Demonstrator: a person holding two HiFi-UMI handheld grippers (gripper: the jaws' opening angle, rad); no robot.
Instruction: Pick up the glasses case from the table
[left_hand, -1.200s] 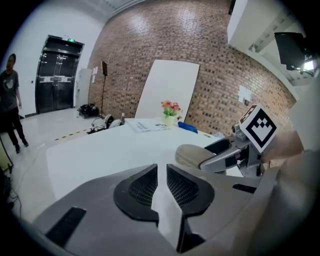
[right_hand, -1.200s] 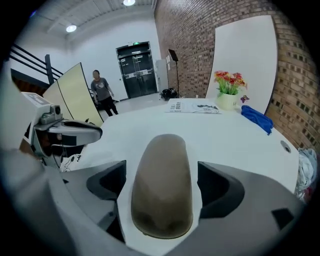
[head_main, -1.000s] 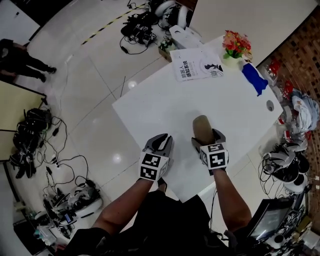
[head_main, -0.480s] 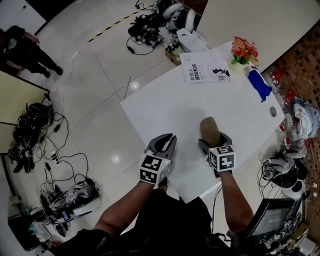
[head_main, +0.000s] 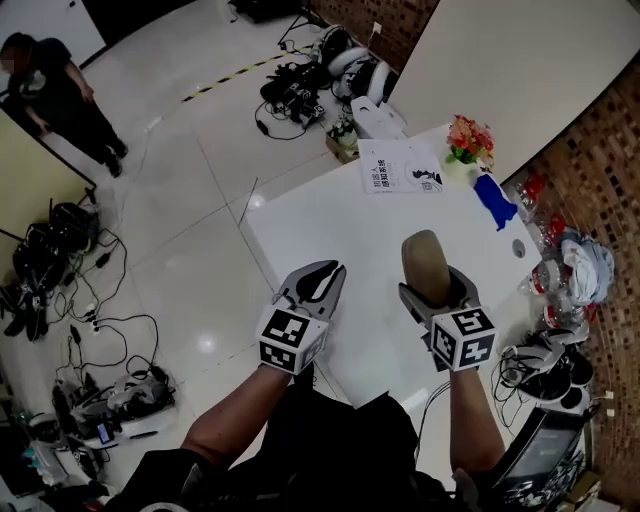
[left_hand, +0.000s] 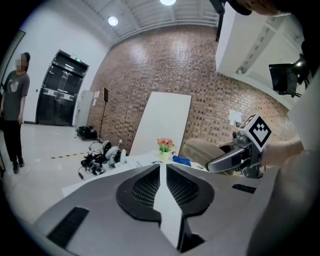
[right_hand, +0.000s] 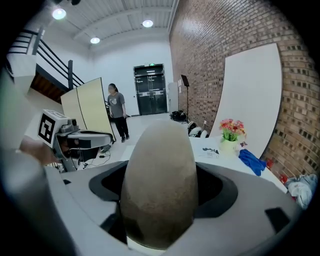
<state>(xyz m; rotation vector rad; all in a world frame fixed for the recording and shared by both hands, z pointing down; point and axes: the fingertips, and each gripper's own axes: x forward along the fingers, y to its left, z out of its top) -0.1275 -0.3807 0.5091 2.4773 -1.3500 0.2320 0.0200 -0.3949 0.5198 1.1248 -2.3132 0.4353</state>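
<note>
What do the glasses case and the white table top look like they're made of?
The glasses case looks covered in matte tan fabric, felt or suede-like: fine speckled grain, no shine. The table looks like smooth white laminate or painted board: flat, uniform; which, I can't tell.

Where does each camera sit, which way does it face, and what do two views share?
Head view: on the person's head, facing steeply down at the white table; both forearms, the left gripper and the right gripper show.
Left gripper view: on the left gripper, looking along its shut jaws to a brick wall; the right gripper shows.
Right gripper view: on the right gripper, looking along jaws shut on the glasses case; the left gripper shows.
Shared: both gripper views show the flowers.
</note>
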